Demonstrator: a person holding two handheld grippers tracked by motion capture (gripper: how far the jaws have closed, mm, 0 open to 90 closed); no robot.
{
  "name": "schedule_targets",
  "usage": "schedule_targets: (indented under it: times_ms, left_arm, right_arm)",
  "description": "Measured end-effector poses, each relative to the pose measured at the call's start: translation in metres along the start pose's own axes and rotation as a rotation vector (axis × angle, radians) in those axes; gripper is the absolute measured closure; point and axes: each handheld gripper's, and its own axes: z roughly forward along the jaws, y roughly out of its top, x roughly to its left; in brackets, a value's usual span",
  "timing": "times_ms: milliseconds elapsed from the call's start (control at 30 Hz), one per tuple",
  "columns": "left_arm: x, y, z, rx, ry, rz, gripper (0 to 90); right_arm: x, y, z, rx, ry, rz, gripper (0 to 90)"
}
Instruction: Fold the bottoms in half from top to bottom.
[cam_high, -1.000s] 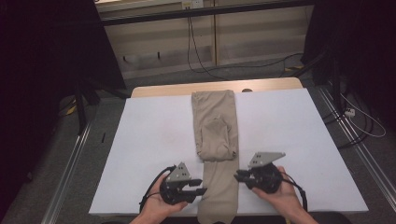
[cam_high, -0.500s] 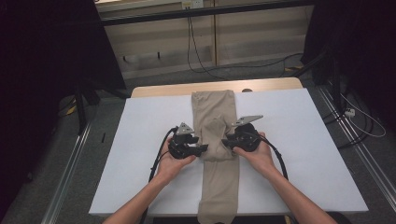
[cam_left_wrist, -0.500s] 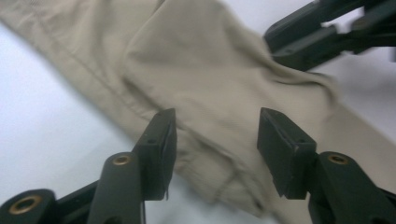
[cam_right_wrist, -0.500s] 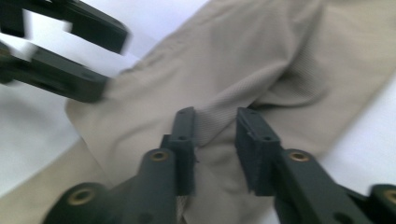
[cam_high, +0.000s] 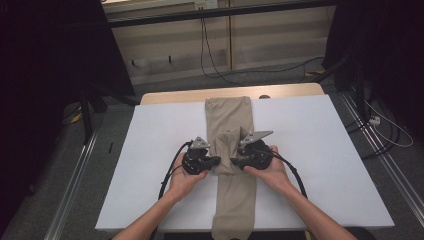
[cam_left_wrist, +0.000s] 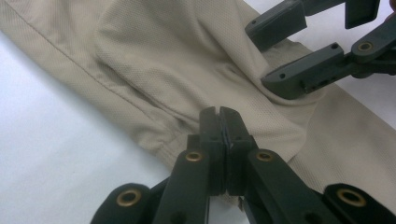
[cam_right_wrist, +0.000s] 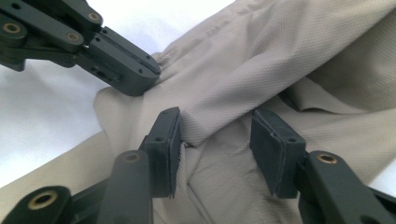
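Note:
Beige trousers (cam_high: 227, 110), folded into a long strip, lie down the middle of the white table (cam_high: 320, 150), and their near end hangs over the front edge. A loose fold (cam_high: 228, 142) stands up at mid-length between both grippers. My left gripper (cam_high: 216, 161) (cam_left_wrist: 219, 112) is shut, its tips pinching the fold's left edge (cam_left_wrist: 187, 116). My right gripper (cam_high: 234, 162) (cam_right_wrist: 215, 116) is open, with a ridge of the fabric (cam_right_wrist: 219, 107) lying between its jaws. The left gripper view has the right gripper (cam_left_wrist: 258, 56) open at top right. The right gripper view has the left gripper (cam_right_wrist: 149, 74) shut at top left.
Broad white table surface lies on both sides of the trousers. A wooden strip (cam_high: 165, 96) runs along the far edge. Black cables (cam_high: 172, 167) trail from the grippers toward the person. Floor cables (cam_high: 385, 130) and metal rails (cam_high: 70, 200) flank the table.
Both hands have moved from near the front edge up to the middle of the trousers. They have closed in on each other, and a fold of fabric now stands between them.

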Motion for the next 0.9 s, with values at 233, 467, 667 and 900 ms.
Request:
schedule_targets:
  times_ms: [233,467,667,900]
  left_arm:
    - [-0.005,0.000,-0.007,-0.031,-0.011,0.006,89.7]
    - [-0.012,-0.002,-0.021,-0.059,-0.025,0.018,89.7]
    - [-0.026,-0.006,-0.030,-0.054,-0.045,0.055,89.7]
    - [-0.044,-0.024,-0.035,-0.008,-0.066,0.111,89.4]
  right_arm:
    - [0.006,0.002,-0.002,-0.020,-0.010,-0.036,85.9]
    - [-0.002,0.001,-0.031,-0.094,0.005,0.043,90.0]
    - [-0.002,-0.016,-0.056,-0.113,0.031,0.082,90.0]
    - [0.018,-0.042,-0.074,-0.062,0.069,0.076,90.0]
